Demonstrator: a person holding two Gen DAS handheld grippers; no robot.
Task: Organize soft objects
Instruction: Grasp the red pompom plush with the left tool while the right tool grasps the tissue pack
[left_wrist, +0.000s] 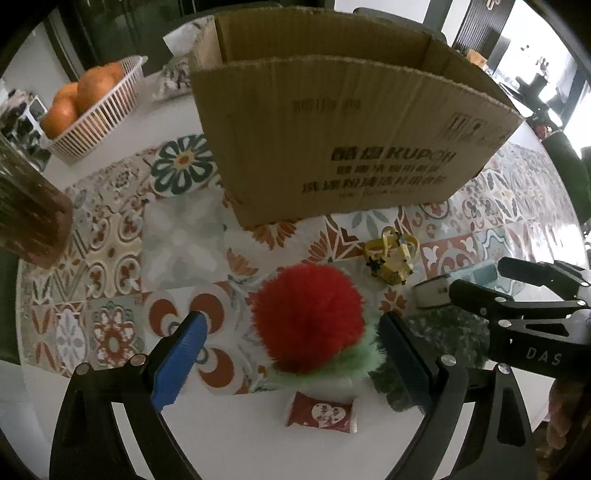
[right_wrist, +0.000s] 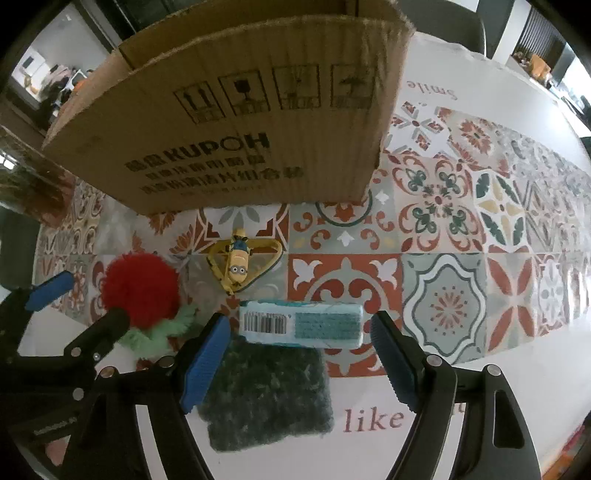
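A red pom-pom with green fluff (left_wrist: 308, 319) lies on the patterned tablecloth between the open fingers of my left gripper (left_wrist: 291, 326); it also shows in the right wrist view (right_wrist: 140, 286). My right gripper (right_wrist: 299, 330) is open around a wrapped teal sponge pack (right_wrist: 301, 324), above a dark green scouring pad (right_wrist: 267, 398). A yellow minion toy (right_wrist: 238, 262) lies just beyond. An open cardboard box (left_wrist: 343, 140) stands behind everything. A small red sachet (left_wrist: 321, 411) lies near the table edge in the left wrist view. The right gripper (left_wrist: 476, 284) shows at the right of the left wrist view.
A white basket of oranges (left_wrist: 96, 110) sits at the back left. A brown glass jar (left_wrist: 29, 218) stands at the left. The tablecloth (right_wrist: 461, 258) stretches to the right of the box.
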